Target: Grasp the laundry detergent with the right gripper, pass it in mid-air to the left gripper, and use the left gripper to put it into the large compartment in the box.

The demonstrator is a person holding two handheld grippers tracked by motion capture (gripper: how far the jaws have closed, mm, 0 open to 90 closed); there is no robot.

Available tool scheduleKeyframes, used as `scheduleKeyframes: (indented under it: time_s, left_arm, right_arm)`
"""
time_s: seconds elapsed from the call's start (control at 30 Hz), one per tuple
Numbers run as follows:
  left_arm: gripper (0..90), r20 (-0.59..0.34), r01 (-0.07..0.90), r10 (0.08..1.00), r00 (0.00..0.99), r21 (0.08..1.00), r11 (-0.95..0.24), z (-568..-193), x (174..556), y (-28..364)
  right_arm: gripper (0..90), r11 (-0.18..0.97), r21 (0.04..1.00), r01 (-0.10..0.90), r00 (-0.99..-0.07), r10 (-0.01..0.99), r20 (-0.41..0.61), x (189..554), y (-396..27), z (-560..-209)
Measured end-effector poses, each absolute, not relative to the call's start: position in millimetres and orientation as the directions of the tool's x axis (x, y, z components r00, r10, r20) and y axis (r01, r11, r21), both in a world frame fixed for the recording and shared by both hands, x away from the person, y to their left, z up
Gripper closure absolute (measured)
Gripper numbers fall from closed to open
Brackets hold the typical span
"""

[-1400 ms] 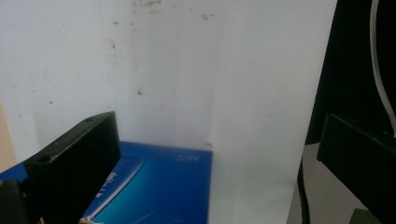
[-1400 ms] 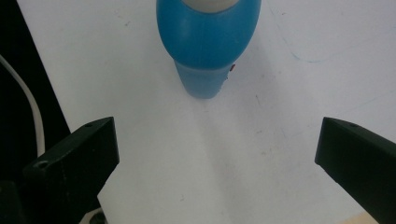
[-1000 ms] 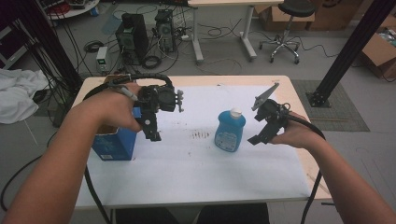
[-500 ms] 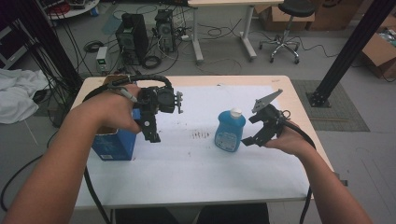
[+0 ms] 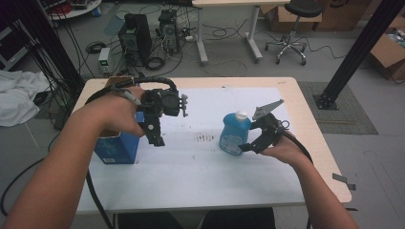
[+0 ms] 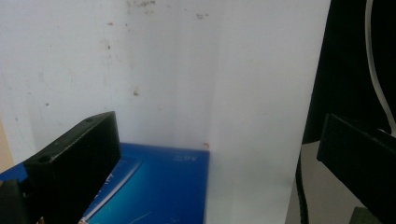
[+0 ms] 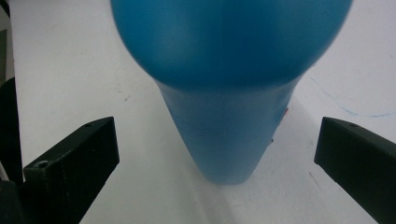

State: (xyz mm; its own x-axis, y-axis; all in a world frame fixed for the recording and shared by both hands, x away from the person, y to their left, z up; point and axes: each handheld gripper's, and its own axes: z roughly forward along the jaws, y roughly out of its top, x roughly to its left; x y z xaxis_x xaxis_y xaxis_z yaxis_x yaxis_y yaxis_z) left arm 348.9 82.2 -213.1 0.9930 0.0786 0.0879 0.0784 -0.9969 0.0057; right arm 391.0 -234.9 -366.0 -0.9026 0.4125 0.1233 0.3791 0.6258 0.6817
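1. Blue liquid fills the bottle [image 5: 234, 134], which stands upright on the white sheet [image 5: 205, 167] covering the table [image 5: 315, 138], right of the table's middle; its white cap points up.

2. Right gripper [image 5: 248, 143]: held low at the bottle's right side, tilted down toward the bottle's lower body, with the grey three-cornered plate raised behind it. Its jaws stand wide apart and hold nothing.

3. Right gripper view: the bottle [image 7: 229, 88] sits between the two black jaws, its body looming large and blurred. Clear white sheet shows on each side between bottle and jaw, so neither jaw touches it.

4. Left gripper [image 5: 155, 136]: held above the table's left half, its jaws pointing downward just right of the blue box [image 5: 117, 148]. The jaws are spread apart with nothing between them.

5. Left gripper view: the blue box [image 6: 154, 186] lies below and behind the left jaw, with pale lettering too blurred to read. White sheet [image 6: 163, 70] fills the space between the jaws; a dark strip and a white cable [image 6: 378, 70] run along the right edge.

6. Blue box position: it stands at the table's left front, well apart from the bottle, partly hidden by the person's left forearm [image 5: 62, 167].

7. Sheet surface: a cluster of small dark marks [image 5: 205, 138] lies between the two grippers, just left of the bottle.
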Motion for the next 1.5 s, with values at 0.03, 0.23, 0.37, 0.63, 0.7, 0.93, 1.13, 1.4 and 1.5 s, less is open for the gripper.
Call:
scheduleKeyframes:
  time_s: [0.03, 0.23, 0.37, 0.63, 0.7, 0.93, 1.13, 1.4, 1.5]
  left_arm:
    - [0.1, 0.088, 0.079, 0.079, 0.993, 0.006, -0.997, -213, 349, 82]
    - [0.1, 0.088, 0.077, 0.077, 0.993, 0.001, -0.997, -213, 348, 81]
    - [0.1, 0.090, 0.077, 0.077, 0.993, 0.002, -0.997, -212, 348, 81]
    - [0.1, 0.091, 0.079, 0.079, 0.993, 0.000, -0.997, -211, 347, 81]
    - [0.1, 0.090, 0.079, 0.078, 0.993, -0.001, -0.997, -211, 346, 81]
    - [0.1, 0.090, 0.084, 0.083, 0.992, -0.002, -0.996, -211, 346, 82]
    - [0.1, 0.089, 0.085, 0.084, 0.992, -0.005, -0.996, -212, 345, 83]
    - [0.1, 0.089, 0.085, 0.084, 0.992, -0.004, -0.996, -213, 345, 83]
    - [0.1, 0.090, 0.086, 0.086, 0.992, -0.001, -0.996, -213, 344, 83]
  right_arm:
    - [0.0, 0.618, 0.691, 0.375, -0.903, 0.413, 0.120, 391, -235, -368]
    - [0.0, 0.571, 0.730, 0.375, -0.897, 0.424, 0.129, 393, -235, -378]
    - [0.0, 0.551, 0.749, 0.367, -0.895, 0.428, 0.124, 392, -234, -384]
    - [0.0, 0.485, 0.800, 0.353, -0.890, 0.437, 0.127, 392, -230, -394]
    - [0.0, 0.470, 0.815, 0.339, -0.892, 0.437, 0.119, 393, -229, -395]
    - [0.0, 0.446, 0.832, 0.329, -0.887, 0.448, 0.111, 392, -226, -404]
    - [0.0, 0.417, 0.852, 0.316, -0.883, 0.457, 0.103, 390, -223, -409]
    - [0.0, 0.365, 0.876, 0.315, -0.874, 0.472, 0.118, 390, -222, -414]
    - [0.0, 0.355, 0.883, 0.307, -0.872, 0.476, 0.112, 390, -222, -415]
